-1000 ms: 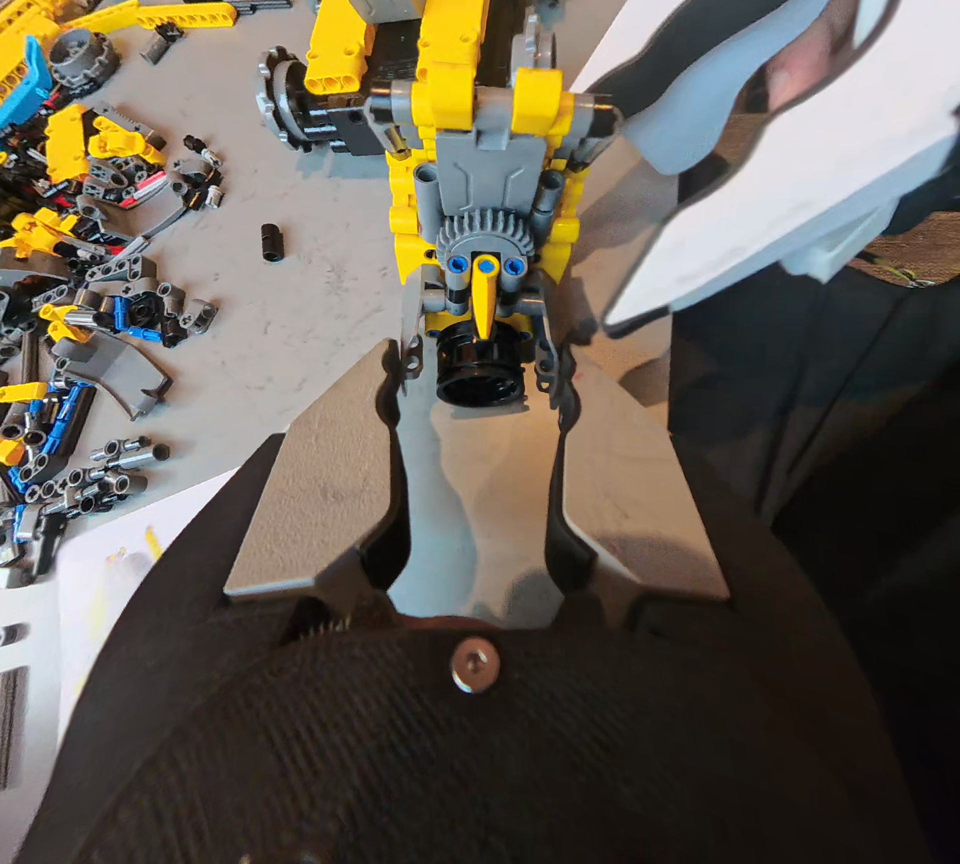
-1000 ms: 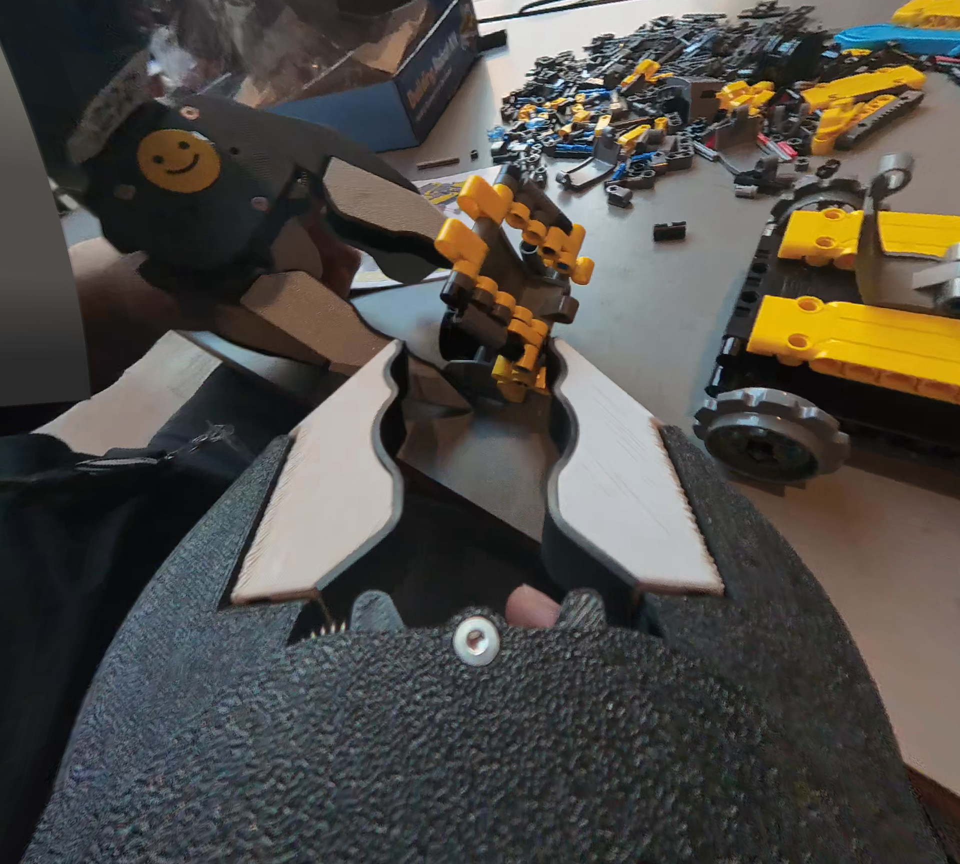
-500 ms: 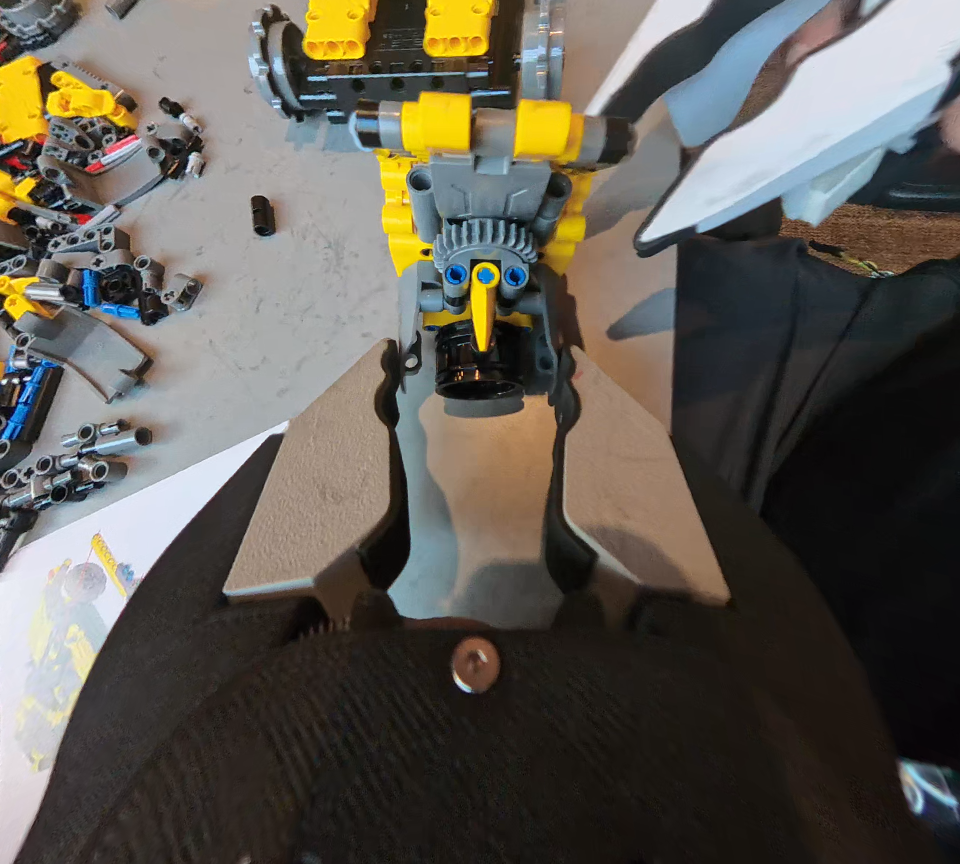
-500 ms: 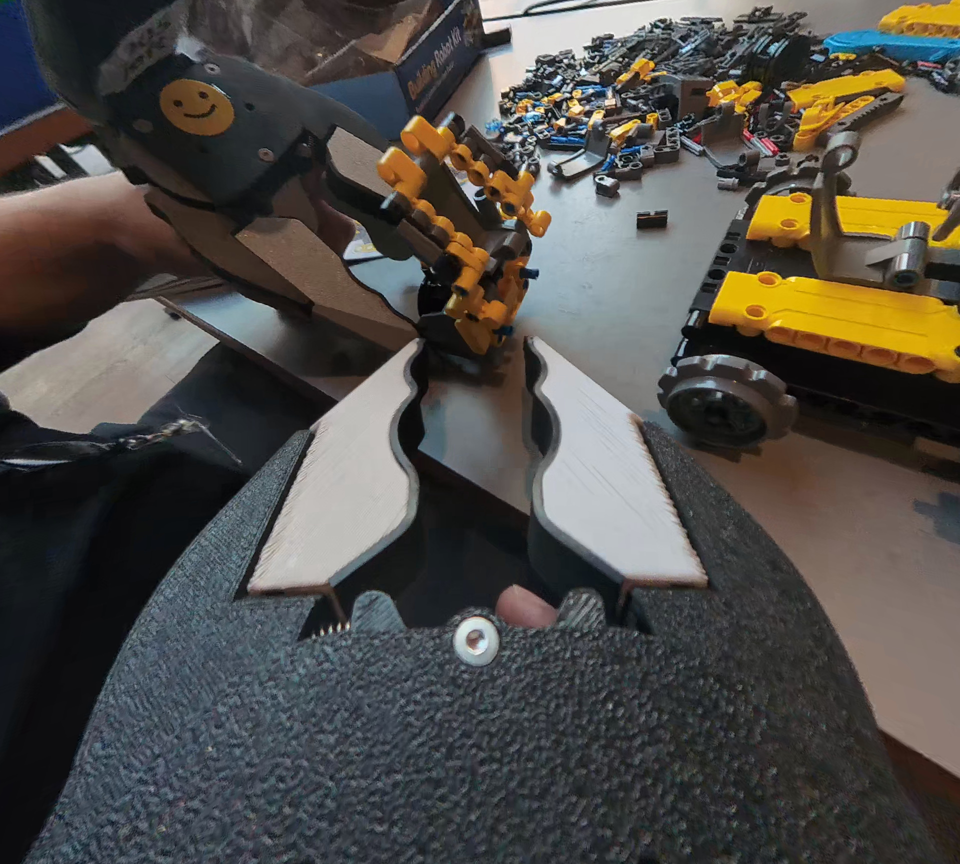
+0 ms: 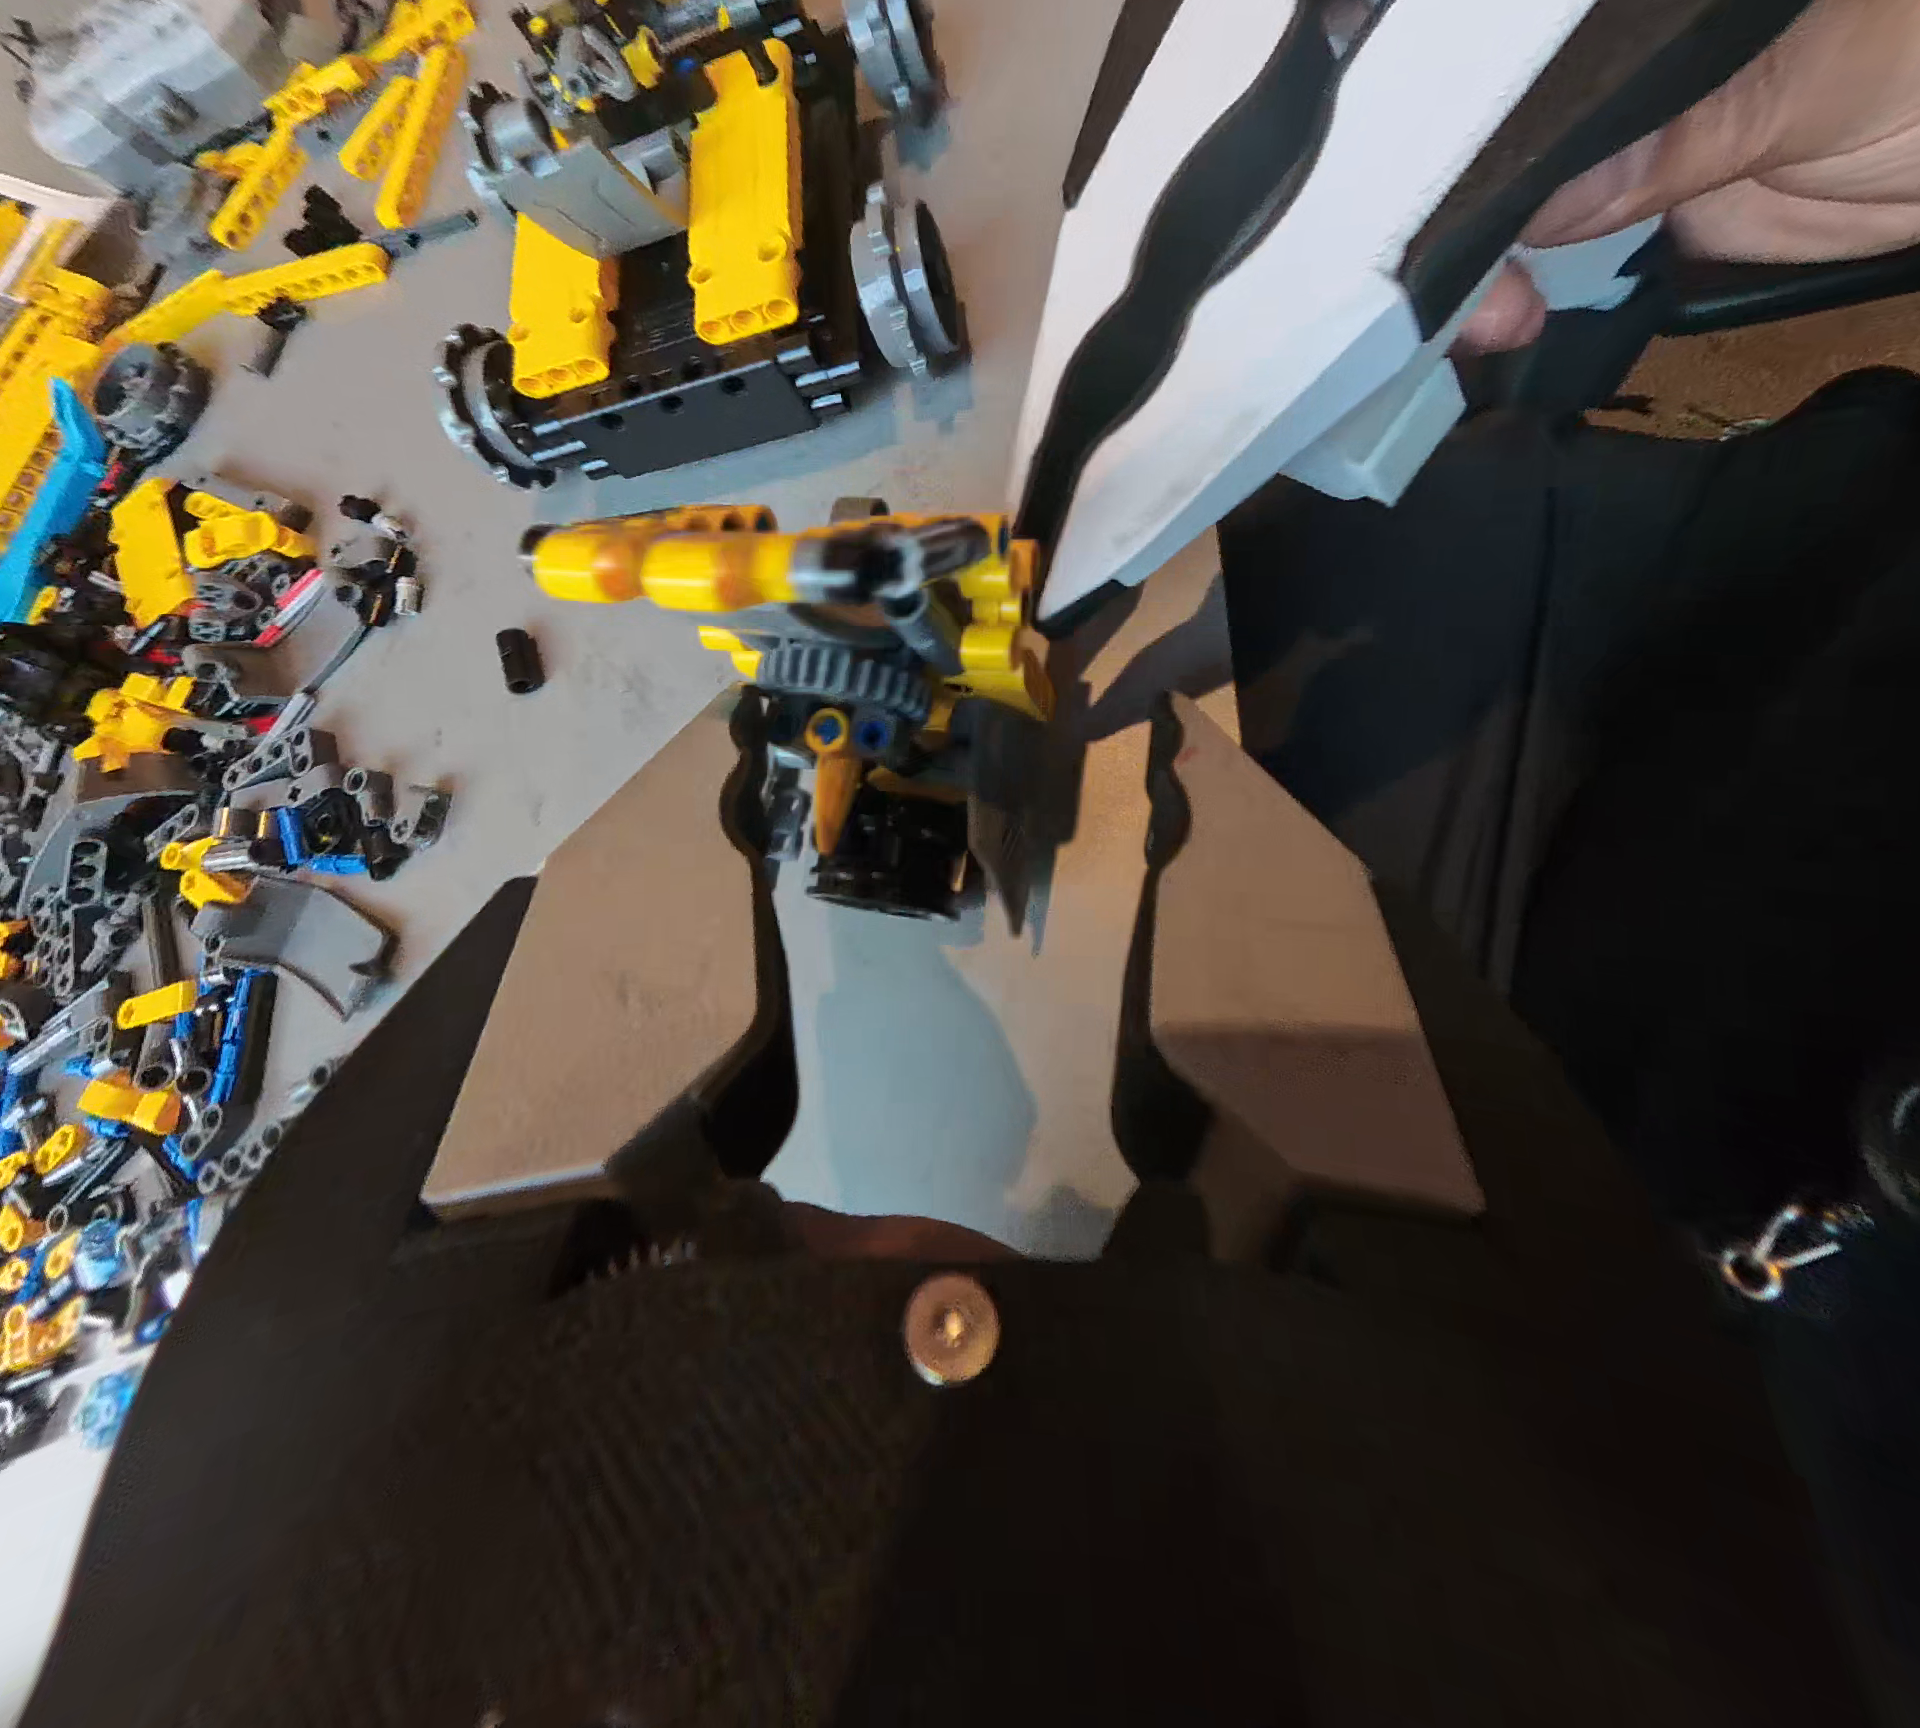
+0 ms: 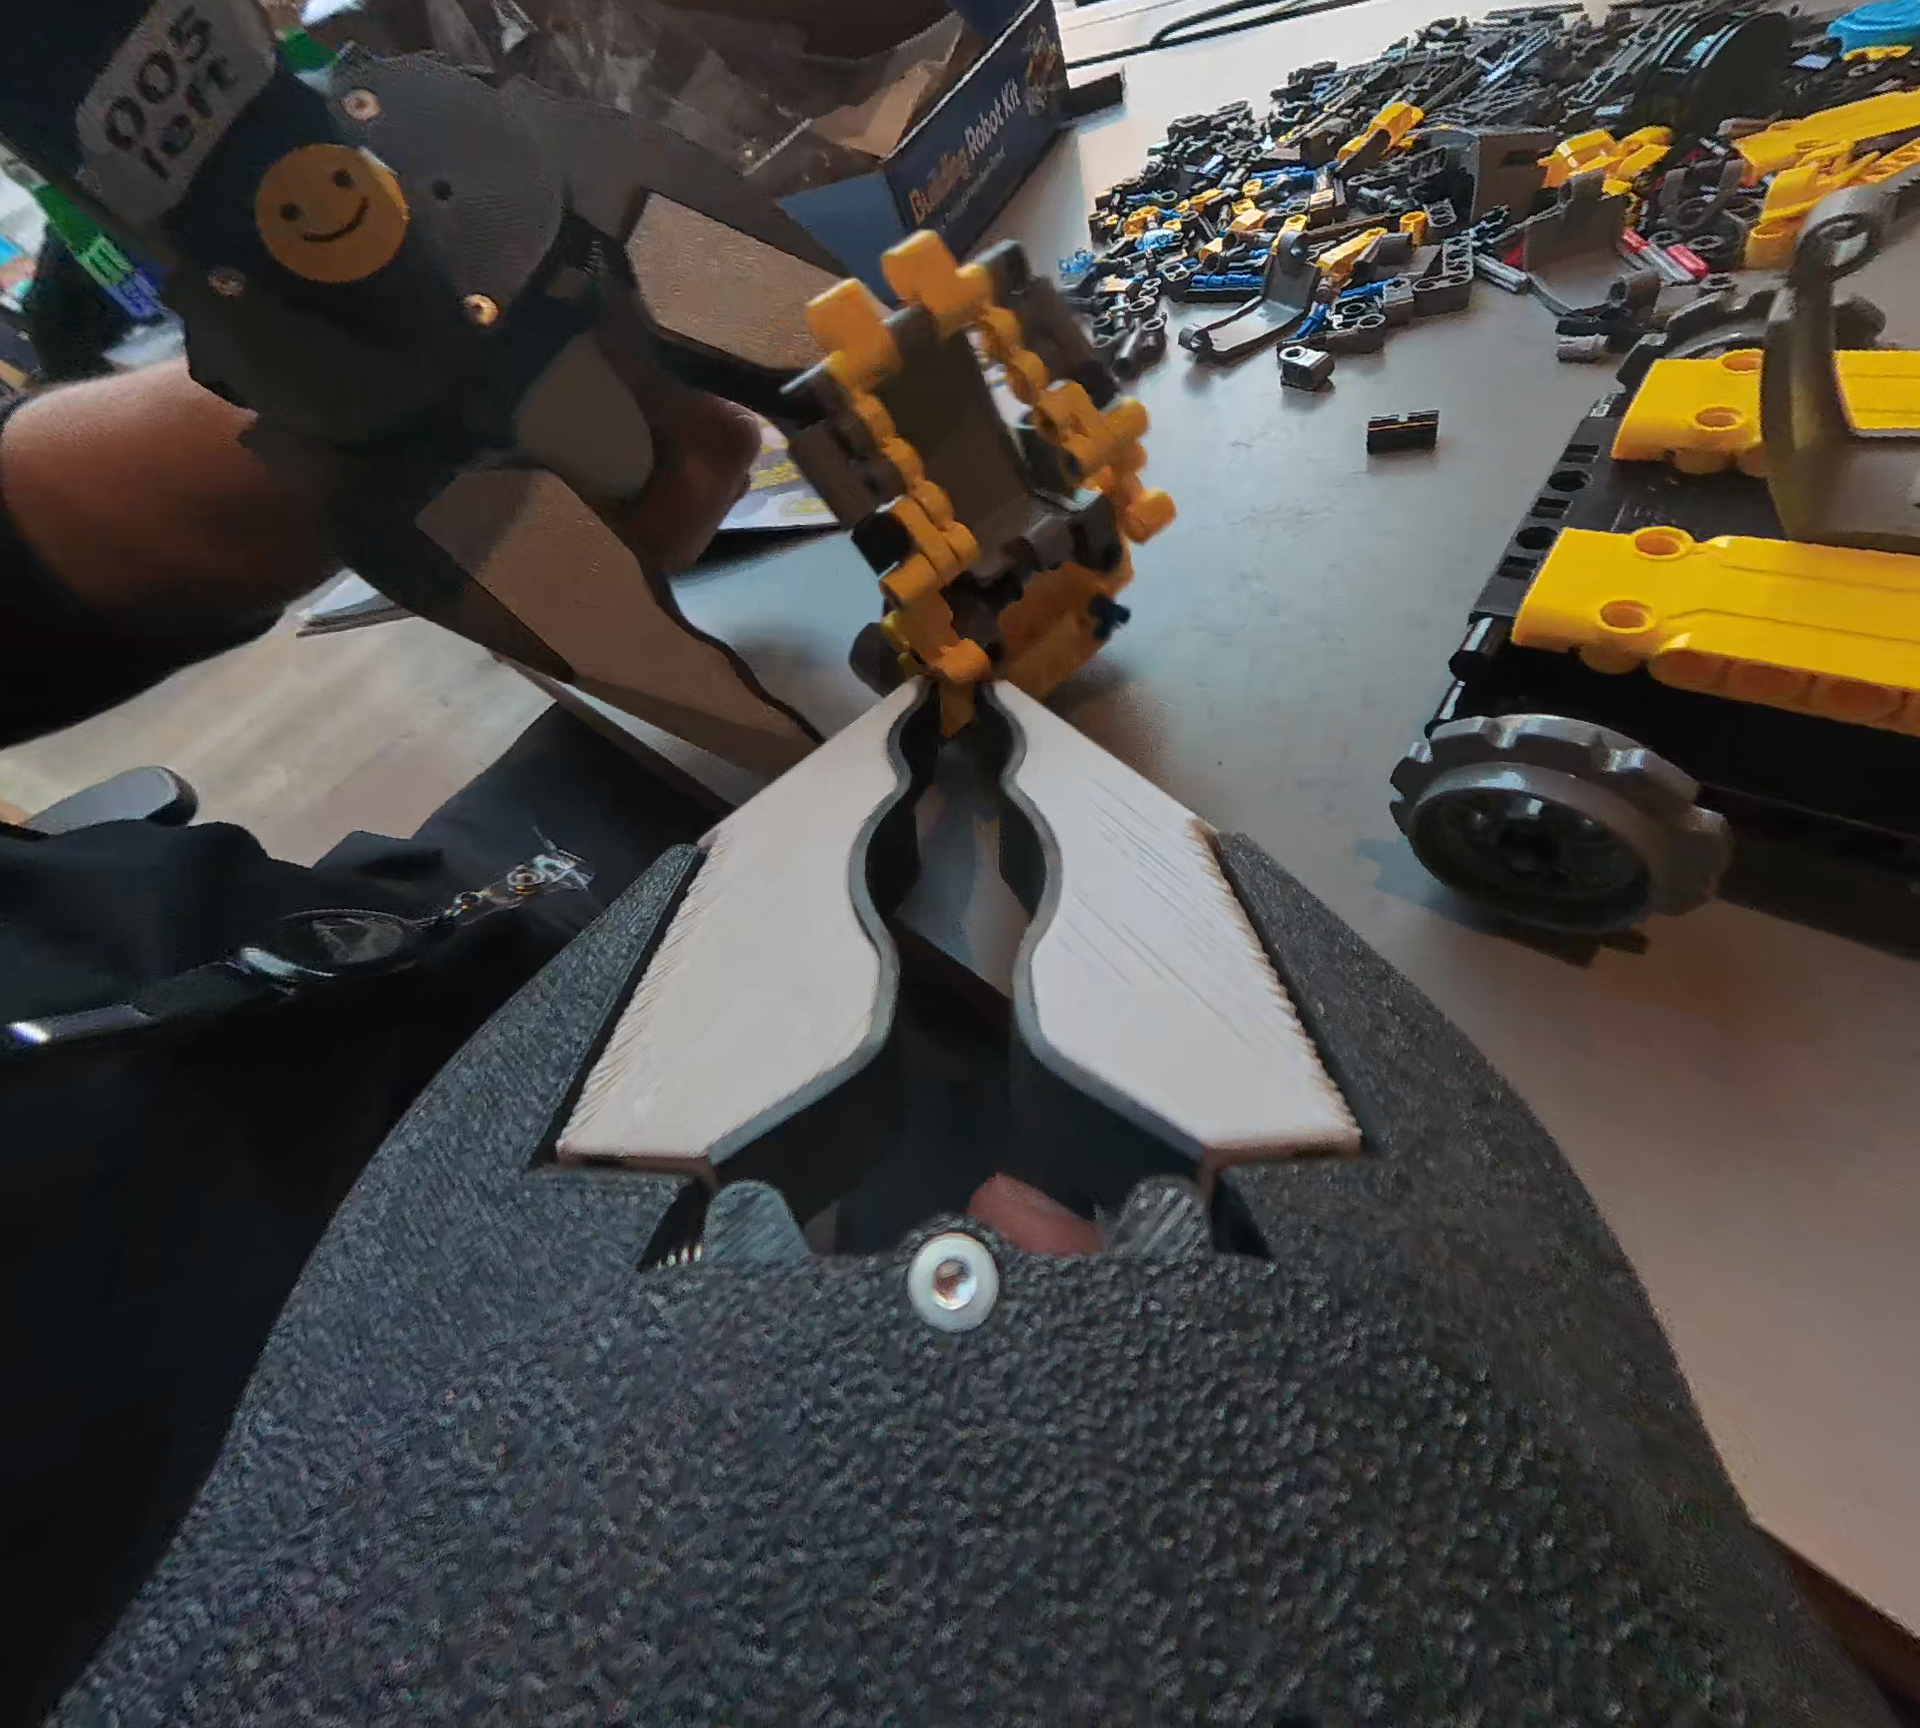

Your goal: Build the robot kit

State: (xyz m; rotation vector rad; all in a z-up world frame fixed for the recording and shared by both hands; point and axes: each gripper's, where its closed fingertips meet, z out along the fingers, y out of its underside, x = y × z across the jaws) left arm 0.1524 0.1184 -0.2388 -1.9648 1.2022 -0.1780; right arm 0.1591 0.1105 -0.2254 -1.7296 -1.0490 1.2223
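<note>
Right wrist view: right gripper (image 6: 951, 702) pressed nearly together, pinching a yellow lug at the bottom edge of the small block assembly (image 6: 987, 483), a grey panel rimmed with yellow connectors, tilted and lifted clear of the bench (image 6: 1299, 587). Just left of it, left gripper (image 6: 821, 535) spread wide around the same assembly, upper finger touching its top corner, lower finger close beneath; clamped or merely cradling, cannot tell. Round yellow smiley sticker (image 6: 330, 208) on the side of that gripper. Seen in the left wrist view: left gripper (image 5: 951, 743) straddling the block assembly (image 5: 862, 639), with a grey gear, two blue pins and a black hub facing the camera; left finger against the grey side, a shadowed gap at the right finger, picture blurred there. Right gripper (image 5: 1039, 577) reaching in from the upper right, tips at the yellow edge of the assembly, a hand (image 5: 1766, 151) behind it. Farther out on the bench: a single black connector (image 5: 520, 660); a yellow-and-black vehicle base (image 5: 675, 307) with grey toothed wheels, well apart from the held assembly; a wide heap of loose pieces (image 5: 156, 795) to the left. Beyond the left gripper, an open blue cardboard box (image 6: 727, 16).
</note>
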